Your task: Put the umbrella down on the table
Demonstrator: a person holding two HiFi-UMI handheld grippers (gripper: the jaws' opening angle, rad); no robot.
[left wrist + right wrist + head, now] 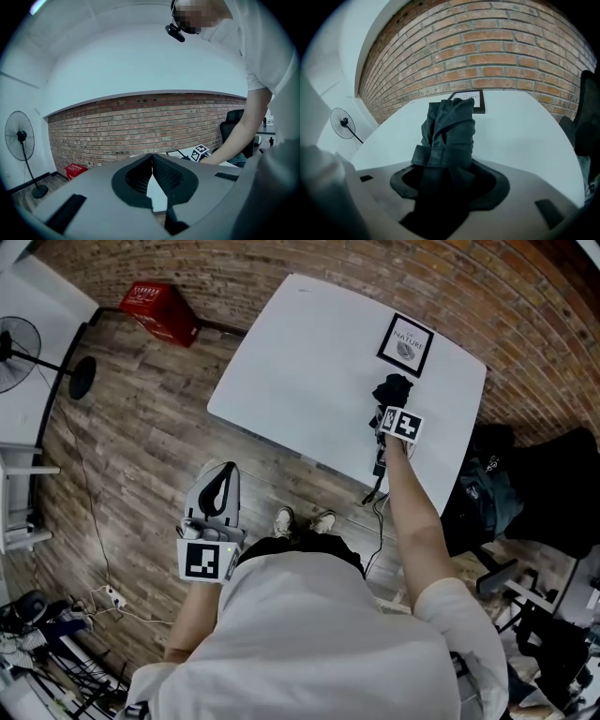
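My right gripper (388, 411) pinches the folded dark umbrella (447, 131) over the white tabletop (309, 362), near its right edge, with bare surface to the left. Only the head view shows my left gripper (221, 491) off the tabletop, above the wood floor (141, 456). Its own view shows the jaws pressed together, empty. The framed card (405, 343) reads "NATURE".

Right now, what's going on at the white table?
A person works two handheld grippers. The right gripper has its jaws closed on a folded dark umbrella, holding it over the white table, pointed toward a framed print. Whether the umbrella touches the tabletop can't be told. The left gripper has its jaws together on nothing and is held low beside the person, off the table.
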